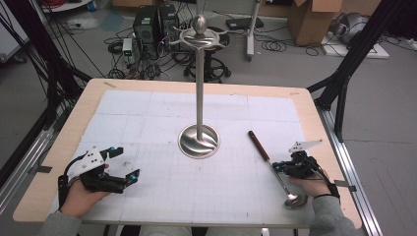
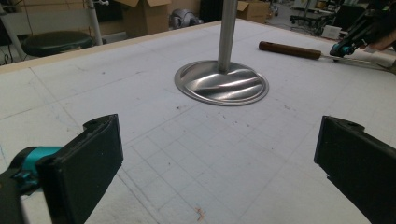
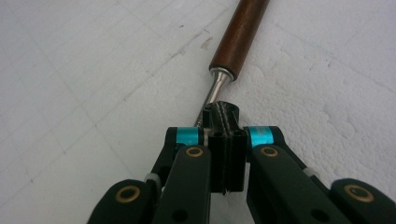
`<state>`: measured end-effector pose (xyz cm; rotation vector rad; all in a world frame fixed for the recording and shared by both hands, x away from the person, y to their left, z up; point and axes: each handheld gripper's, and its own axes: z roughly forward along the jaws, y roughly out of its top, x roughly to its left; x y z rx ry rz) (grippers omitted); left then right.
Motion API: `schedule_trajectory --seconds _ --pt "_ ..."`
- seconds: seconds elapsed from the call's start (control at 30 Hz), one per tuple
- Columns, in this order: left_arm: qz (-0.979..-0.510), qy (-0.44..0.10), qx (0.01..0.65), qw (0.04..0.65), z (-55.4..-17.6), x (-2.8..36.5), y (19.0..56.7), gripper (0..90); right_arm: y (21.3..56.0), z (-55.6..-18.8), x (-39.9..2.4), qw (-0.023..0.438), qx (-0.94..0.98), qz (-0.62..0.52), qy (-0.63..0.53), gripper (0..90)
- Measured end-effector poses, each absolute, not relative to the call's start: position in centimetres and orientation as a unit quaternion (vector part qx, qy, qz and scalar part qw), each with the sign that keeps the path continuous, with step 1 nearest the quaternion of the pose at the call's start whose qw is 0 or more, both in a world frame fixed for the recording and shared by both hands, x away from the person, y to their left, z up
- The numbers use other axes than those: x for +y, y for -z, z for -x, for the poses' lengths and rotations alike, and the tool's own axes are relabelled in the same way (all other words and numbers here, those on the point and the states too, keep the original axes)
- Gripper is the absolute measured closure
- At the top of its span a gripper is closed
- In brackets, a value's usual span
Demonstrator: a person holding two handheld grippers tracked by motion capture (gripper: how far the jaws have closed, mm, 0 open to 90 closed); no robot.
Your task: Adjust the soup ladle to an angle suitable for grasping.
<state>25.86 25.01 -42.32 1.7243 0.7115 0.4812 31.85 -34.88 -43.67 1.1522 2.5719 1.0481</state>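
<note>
A ladle (image 1: 275,167) lies right of the stand (image 1: 198,141) (both on the table (image 1: 305,113)).

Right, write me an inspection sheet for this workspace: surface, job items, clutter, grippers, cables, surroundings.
Surface: wooden table covered by a white gridded mat, scuffed and lightly marked.
Job's things: a tall metal stand upright on its round base at mid-mat; a ladle with a brown wooden handle lying flat on the mat, bowl toward the person.
Clutter: nothing seen on the mat.
Grippers: left gripper resting on the mat, jaws wide apart, empty; right gripper closed on the ladle's metal shaft just below the handle.
Cables: black cable looping from the left gripper; tangled cables on the floor beyond the table.
Surroundings: cardboard box, electronics, black frame struts.
</note>
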Motion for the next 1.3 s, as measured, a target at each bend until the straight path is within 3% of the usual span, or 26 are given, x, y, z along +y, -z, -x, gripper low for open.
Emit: schedule_trajectory --seconds 0.9,1.3 --pt "-0.735 -0.206 0.303 0.57 -25.8 25.0 42.3 1.8 43.3 -31.9 -31.3 0.032 0.899 -0.286 -0.332 90.0" --pt "-0.734 -0.199 0.301 0.575 -25.8 25.1 42.3 1.8 42.9 -31.8 -29.9 0.041 0.908 -0.273 -0.315 90.0"
